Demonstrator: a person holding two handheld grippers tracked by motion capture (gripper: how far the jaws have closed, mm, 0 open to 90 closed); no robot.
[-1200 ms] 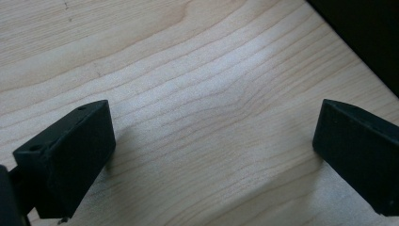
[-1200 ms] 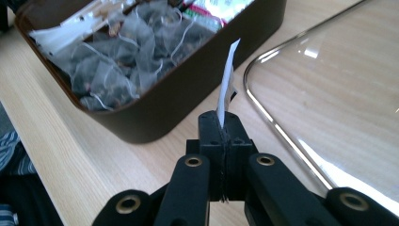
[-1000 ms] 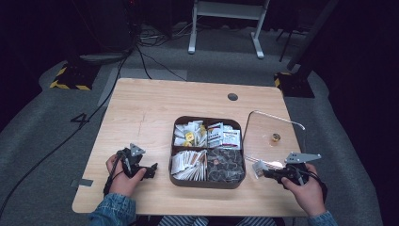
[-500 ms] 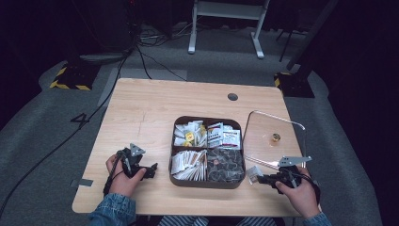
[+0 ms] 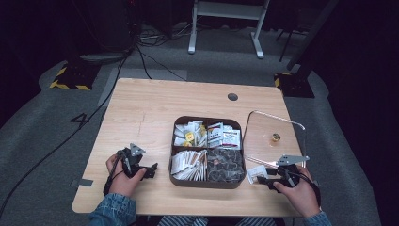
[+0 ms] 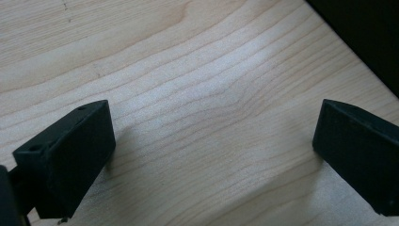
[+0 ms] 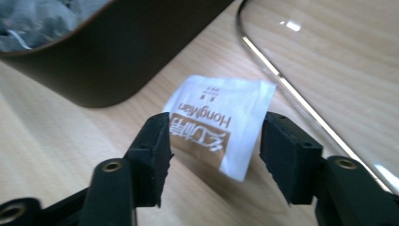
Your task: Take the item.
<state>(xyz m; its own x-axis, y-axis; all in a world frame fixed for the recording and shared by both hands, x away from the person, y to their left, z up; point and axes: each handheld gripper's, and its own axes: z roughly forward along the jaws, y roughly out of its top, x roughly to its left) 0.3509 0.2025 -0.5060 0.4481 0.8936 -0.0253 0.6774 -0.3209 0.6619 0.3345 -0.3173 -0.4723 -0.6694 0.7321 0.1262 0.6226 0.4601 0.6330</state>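
Note:
A white sachet (image 7: 226, 99) with brown print lies on the table between the jaws of my right gripper (image 7: 216, 125). The jaws have just been opening and their pads stand clear of it. From above, the sachet (image 5: 256, 173) rests just right of the dark four-part tray (image 5: 207, 183), with the right gripper (image 5: 266, 179) behind it near the front edge. My left gripper (image 5: 150, 170) rests left of the tray. Its jaws (image 6: 211, 127) stand wide open over bare wood with nothing between them.
The tray's wall (image 7: 117, 52) is close on the right gripper's far left. Its compartments hold several sachets and dark wrapped pieces. A clear glass lid (image 5: 263, 141) with a gold knob (image 5: 275, 137) lies right of the tray. The lid's rim (image 7: 282, 80) runs just past the sachet.
My right gripper carried the sachet a little away from the tray toward the front edge, then its jaws parted and let it go onto the table. The left gripper has stayed still.

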